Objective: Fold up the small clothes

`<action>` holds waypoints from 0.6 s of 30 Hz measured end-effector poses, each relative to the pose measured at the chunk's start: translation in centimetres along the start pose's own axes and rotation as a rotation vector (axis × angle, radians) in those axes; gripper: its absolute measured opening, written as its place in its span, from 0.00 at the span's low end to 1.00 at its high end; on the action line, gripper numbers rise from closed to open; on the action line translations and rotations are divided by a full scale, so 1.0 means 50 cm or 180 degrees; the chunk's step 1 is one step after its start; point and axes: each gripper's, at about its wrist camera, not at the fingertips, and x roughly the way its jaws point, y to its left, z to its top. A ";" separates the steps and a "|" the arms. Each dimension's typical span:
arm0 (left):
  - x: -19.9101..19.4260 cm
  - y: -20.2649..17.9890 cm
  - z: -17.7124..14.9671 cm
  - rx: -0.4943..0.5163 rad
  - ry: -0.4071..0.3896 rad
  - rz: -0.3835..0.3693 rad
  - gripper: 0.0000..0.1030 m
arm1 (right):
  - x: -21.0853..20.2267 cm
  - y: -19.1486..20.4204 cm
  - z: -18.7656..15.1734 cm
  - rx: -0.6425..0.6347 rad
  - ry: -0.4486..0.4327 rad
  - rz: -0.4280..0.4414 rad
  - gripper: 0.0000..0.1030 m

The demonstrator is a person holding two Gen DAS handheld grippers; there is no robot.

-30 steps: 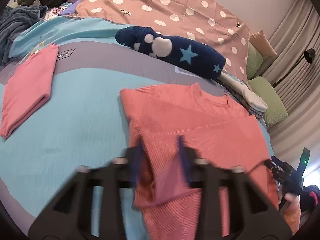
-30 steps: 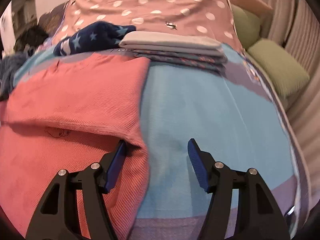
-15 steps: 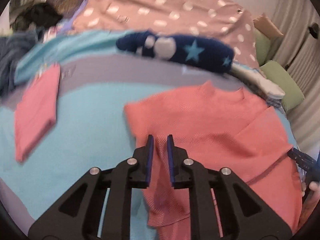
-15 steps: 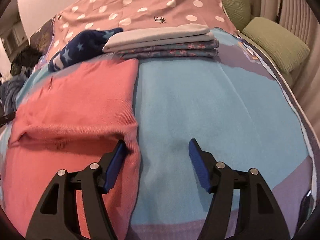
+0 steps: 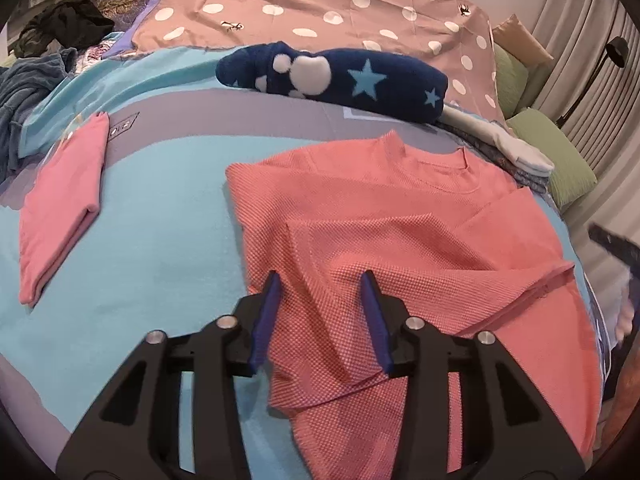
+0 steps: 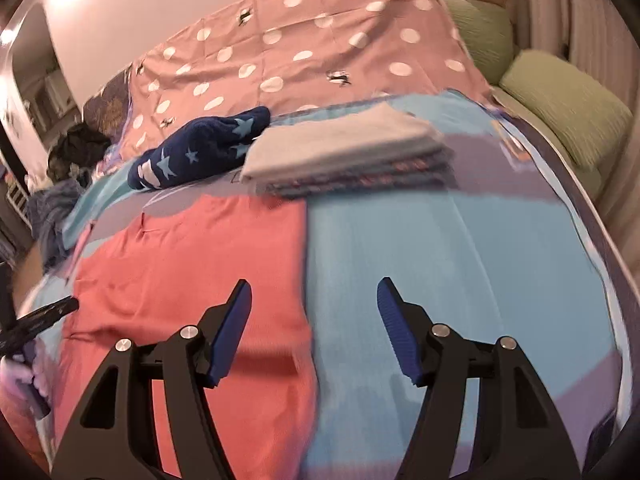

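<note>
Both sleeves of the coral top [image 5: 400, 216] lie folded in on the bed [image 5: 160, 208]; left gripper [image 5: 322, 312] jaws, just opening, and right gripper [image 6: 314, 332] jaws stand spread, empty. Lengthwise folds remain.

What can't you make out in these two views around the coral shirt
- Coral shirt hem: left wrist view, cut off by the bottom edge and left gripper.
- Right gripper: left wrist view, blurred, cut by the right edge.
- Folded stack: right wrist view, motion blur hides its prints.
</note>
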 end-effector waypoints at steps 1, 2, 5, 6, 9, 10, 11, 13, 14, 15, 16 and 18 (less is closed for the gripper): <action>0.000 -0.003 -0.001 0.0006 -0.0003 -0.0017 0.30 | 0.021 0.009 0.012 -0.0050 0.0055 -0.0002 0.56; -0.001 -0.005 -0.001 0.0013 -0.0009 -0.0016 0.28 | 0.043 0.017 0.022 -0.0091 0.0113 -0.0010 0.54; -0.002 -0.008 0.002 0.0041 -0.0012 -0.0004 0.28 | 0.112 0.030 0.047 -0.0130 0.0270 -0.0029 0.54; -0.001 -0.008 0.003 0.0040 -0.0006 -0.0009 0.28 | 0.129 0.030 0.054 -0.0100 0.0305 -0.0025 0.54; 0.001 -0.008 0.007 0.0049 -0.0004 -0.0018 0.19 | 0.171 0.021 0.063 0.0061 0.0424 0.0137 0.05; 0.000 -0.009 0.008 0.0056 -0.0031 -0.0021 0.08 | 0.166 0.021 0.063 0.0106 0.0374 0.0105 0.02; -0.008 -0.011 0.010 0.0079 -0.0094 -0.0046 0.03 | 0.153 0.019 0.065 0.0125 0.0275 0.0084 0.02; -0.041 -0.019 0.011 0.0154 -0.0301 -0.0114 0.03 | 0.116 -0.001 0.071 0.0253 0.0012 0.0125 0.02; -0.056 -0.023 0.012 0.0185 -0.0400 -0.0136 0.03 | 0.112 -0.017 0.075 0.0317 -0.0030 0.0106 0.02; -0.068 -0.023 0.012 0.0195 -0.0469 -0.0159 0.03 | 0.117 -0.034 0.076 0.0379 -0.0013 0.0108 0.02; -0.071 -0.024 0.014 0.0200 -0.0493 -0.0155 0.03 | 0.131 -0.056 0.073 0.0507 0.0044 0.0208 0.02; -0.059 -0.025 0.018 0.0261 -0.0452 -0.0047 0.03 | 0.158 -0.078 0.062 0.0640 0.0194 0.0340 0.05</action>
